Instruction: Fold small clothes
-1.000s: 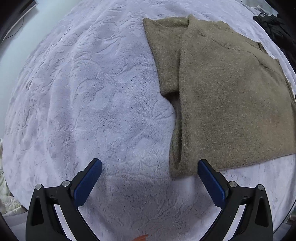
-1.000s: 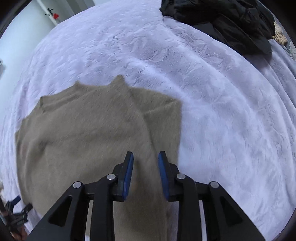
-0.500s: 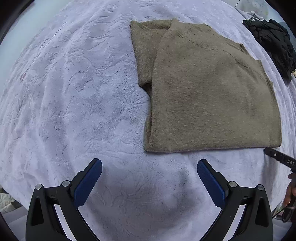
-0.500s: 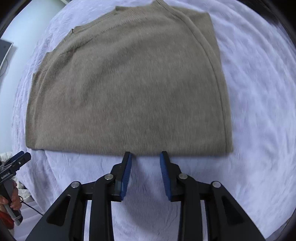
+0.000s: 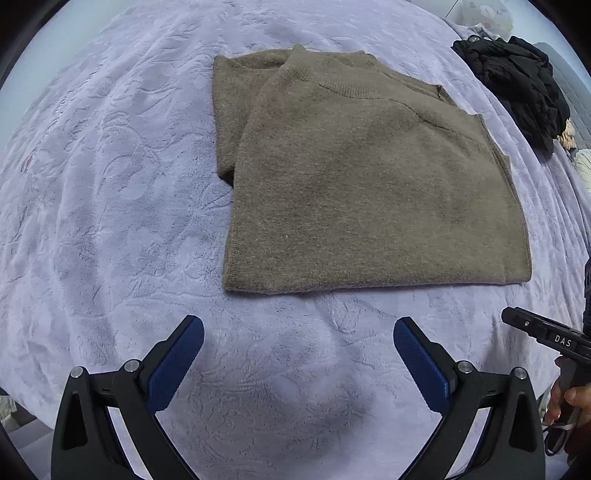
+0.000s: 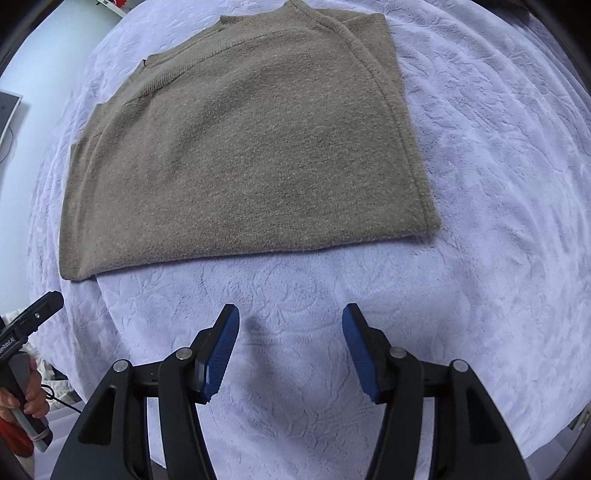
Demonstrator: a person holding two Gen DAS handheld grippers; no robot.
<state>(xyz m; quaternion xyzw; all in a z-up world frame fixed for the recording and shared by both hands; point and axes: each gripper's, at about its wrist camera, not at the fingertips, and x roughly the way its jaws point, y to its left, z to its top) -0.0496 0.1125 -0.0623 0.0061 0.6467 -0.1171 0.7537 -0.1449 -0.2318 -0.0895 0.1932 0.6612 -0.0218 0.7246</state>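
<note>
A taupe knit sweater [image 5: 369, 177] lies flat on the lavender blanket [image 5: 110, 184], sides folded in to a rectangle, collar at the far end. It also shows in the right wrist view [image 6: 251, 147]. My left gripper [image 5: 298, 339] is open and empty, hovering short of the sweater's near hem. My right gripper [image 6: 291, 325] is open and empty, also short of the hem. The right gripper shows at the right edge of the left wrist view [image 5: 546, 336]; the left gripper shows at the left edge of the right wrist view [image 6: 29, 321].
A heap of black clothing [image 5: 517, 81] lies at the far right of the bed. A white bag [image 5: 487, 14] sits beyond it. The blanket's near edge drops off below both grippers.
Both grippers have drawn back from the sweater toward the near edge of the bed. The right gripper, nearly shut before, has opened. The sweater lies still.
</note>
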